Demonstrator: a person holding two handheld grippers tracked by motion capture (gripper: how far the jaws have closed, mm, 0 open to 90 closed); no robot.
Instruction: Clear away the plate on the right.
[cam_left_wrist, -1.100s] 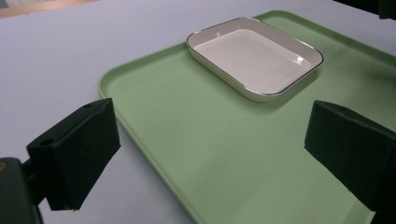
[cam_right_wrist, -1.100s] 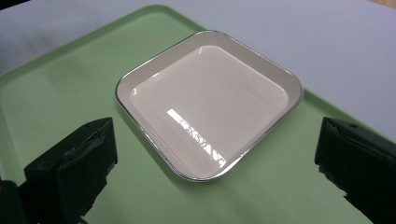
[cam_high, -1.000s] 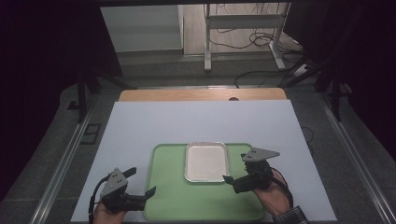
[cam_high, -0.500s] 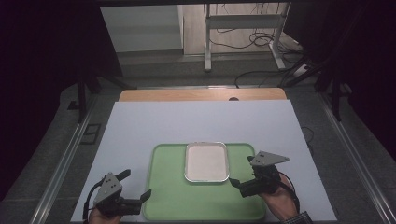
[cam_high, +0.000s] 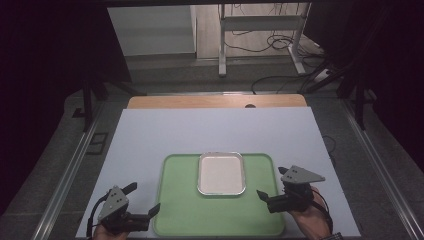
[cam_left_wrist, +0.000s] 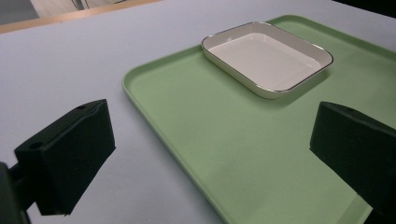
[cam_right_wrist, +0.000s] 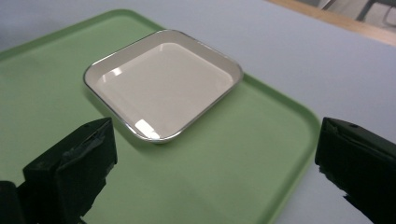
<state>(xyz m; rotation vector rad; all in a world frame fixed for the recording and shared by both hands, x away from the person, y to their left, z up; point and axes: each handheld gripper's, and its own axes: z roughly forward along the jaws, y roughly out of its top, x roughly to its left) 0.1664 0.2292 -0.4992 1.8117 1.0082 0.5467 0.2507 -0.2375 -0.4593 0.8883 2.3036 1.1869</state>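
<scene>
High view — green tray near table edge | grippers flank tray

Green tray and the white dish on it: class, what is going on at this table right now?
A person holds a hand-held gripper in each hand at the near edge of the table. The left hand-held gripper sits by the near left corner of the green tray, jaws open and empty. The right hand-held gripper is at the tray's right edge, also open and empty. An empty white dish rests on the far part of the tray, touched by neither.
</scene>
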